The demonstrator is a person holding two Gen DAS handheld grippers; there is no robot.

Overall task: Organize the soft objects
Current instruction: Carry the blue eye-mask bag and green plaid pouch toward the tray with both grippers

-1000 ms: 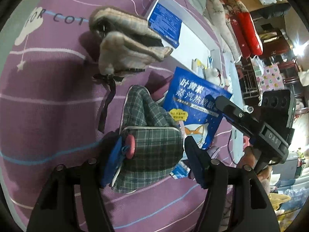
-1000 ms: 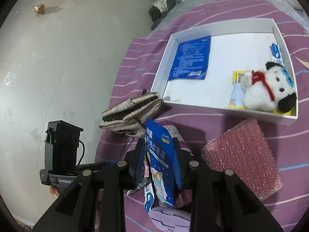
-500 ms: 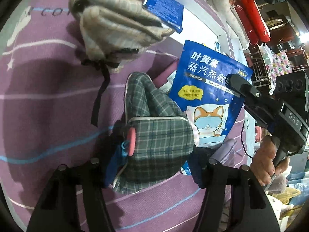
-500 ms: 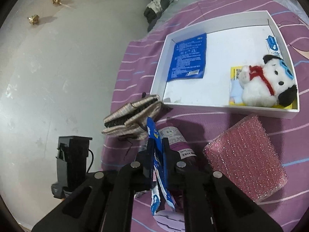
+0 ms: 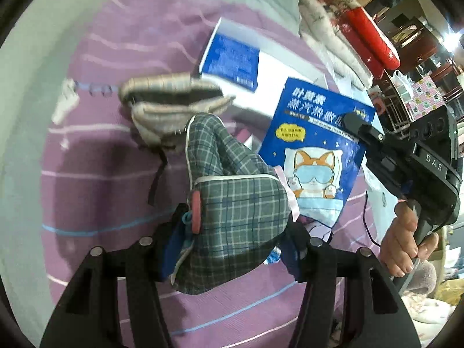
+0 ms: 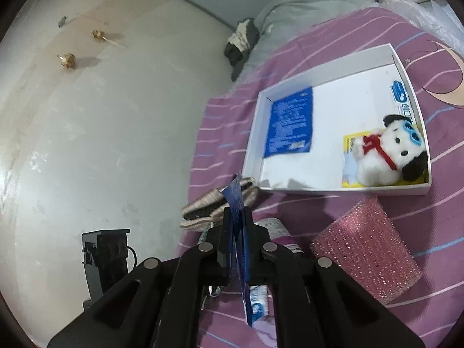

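Observation:
A green plaid padded pouch (image 5: 240,203) sits between the blue pads of my left gripper (image 5: 232,233), which is shut on it and holds it just above the purple sheet (image 5: 87,203). To its right, a blue eye-mask packet (image 5: 316,133) with a cartoon dog stands upright, pinched at its edge by my right gripper (image 5: 352,121). In the right wrist view the right gripper (image 6: 237,217) is shut on the blue packet (image 6: 236,197), seen edge-on. A beige checked fabric item (image 5: 168,104) lies behind the pouch.
A white box (image 6: 333,187) on the bed holds a blue sachet (image 6: 290,121), a yellow packet and a white plush dog (image 6: 388,150). A pink glittery sponge (image 6: 365,246) lies in front of it. A grey wall (image 6: 101,130) borders the bed.
The right gripper's jaws closed on the blue packet and lifted it upright. The left gripper tightened on the plaid pouch and rose with it, so the bed looks farther off.

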